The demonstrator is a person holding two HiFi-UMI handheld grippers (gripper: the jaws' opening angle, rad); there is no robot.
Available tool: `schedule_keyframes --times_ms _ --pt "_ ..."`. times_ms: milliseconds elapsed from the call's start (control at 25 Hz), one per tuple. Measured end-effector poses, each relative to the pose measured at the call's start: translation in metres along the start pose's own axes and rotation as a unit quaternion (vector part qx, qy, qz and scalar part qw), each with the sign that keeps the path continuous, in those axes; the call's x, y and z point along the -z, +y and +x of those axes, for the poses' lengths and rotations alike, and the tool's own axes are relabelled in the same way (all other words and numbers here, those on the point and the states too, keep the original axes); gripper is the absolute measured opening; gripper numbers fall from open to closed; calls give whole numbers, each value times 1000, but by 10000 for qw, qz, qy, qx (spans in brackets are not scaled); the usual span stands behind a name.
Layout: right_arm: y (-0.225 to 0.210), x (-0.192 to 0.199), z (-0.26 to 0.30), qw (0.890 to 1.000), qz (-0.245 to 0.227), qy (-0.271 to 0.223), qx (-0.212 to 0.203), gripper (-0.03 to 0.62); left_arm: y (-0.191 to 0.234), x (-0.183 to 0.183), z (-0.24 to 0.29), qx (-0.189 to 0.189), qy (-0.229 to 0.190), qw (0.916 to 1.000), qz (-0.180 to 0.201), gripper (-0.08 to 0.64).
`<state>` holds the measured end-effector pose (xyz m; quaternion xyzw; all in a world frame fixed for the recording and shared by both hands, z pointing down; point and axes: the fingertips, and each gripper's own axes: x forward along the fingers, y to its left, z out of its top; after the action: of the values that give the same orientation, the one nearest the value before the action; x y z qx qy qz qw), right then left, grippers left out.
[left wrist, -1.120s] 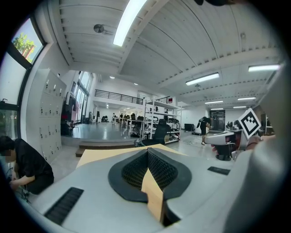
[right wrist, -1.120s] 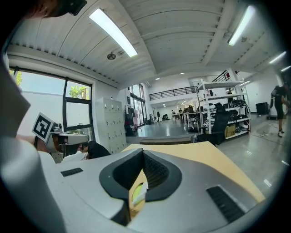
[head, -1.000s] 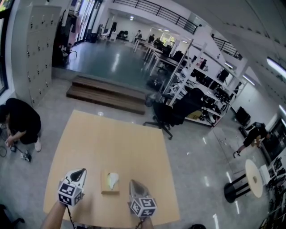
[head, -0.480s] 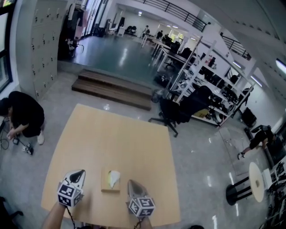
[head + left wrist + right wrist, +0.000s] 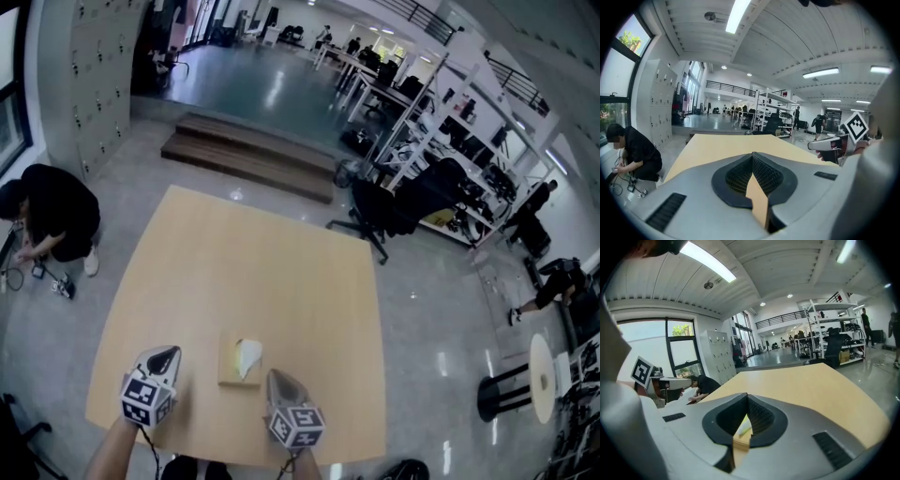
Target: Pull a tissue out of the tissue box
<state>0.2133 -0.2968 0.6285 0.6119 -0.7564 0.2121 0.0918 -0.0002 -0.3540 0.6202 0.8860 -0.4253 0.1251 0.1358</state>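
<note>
As the head view looks down, the tissue box (image 5: 234, 367) sits near the front edge of the wooden table (image 5: 253, 253) with a white tissue (image 5: 248, 356) poking out. The left gripper (image 5: 165, 355) is just beside it on one side and the right gripper (image 5: 274, 379) on the other, neither touching. Left gripper view: jaws pressed together, nothing between them, bare tabletop ahead. Right gripper view: jaws closed tip to tip, empty, box and tissue peeking through the gap beneath.

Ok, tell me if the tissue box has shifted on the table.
No. The tissue box keeps its spot by the table's near edge; only the camera tilted.
</note>
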Motion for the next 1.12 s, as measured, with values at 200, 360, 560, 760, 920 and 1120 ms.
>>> schedule_keyframes --times_ms 200,360,560,760,920,1120 --pt "0 21 5 9998 109 189 13 0 2 23 0 3 201 9998 -89 8" --pt "6 37 8 9993 162 343 -27 0 5 39 -2 -6 350 9993 -154 8" --pt "7 58 15 9985 251 490 -59 0 4 60 3 1 491 9985 -252 8" --pt "8 62 16 9980 305 552 -81 0 3 67 2 5 586 9978 -307 8" --pt "7 66 19 9975 365 611 -29 2 5 68 2 1 587 9976 -362 8" --pt "9 74 24 9964 373 755 -8 34 6 71 0 -17 596 9975 -376 8"
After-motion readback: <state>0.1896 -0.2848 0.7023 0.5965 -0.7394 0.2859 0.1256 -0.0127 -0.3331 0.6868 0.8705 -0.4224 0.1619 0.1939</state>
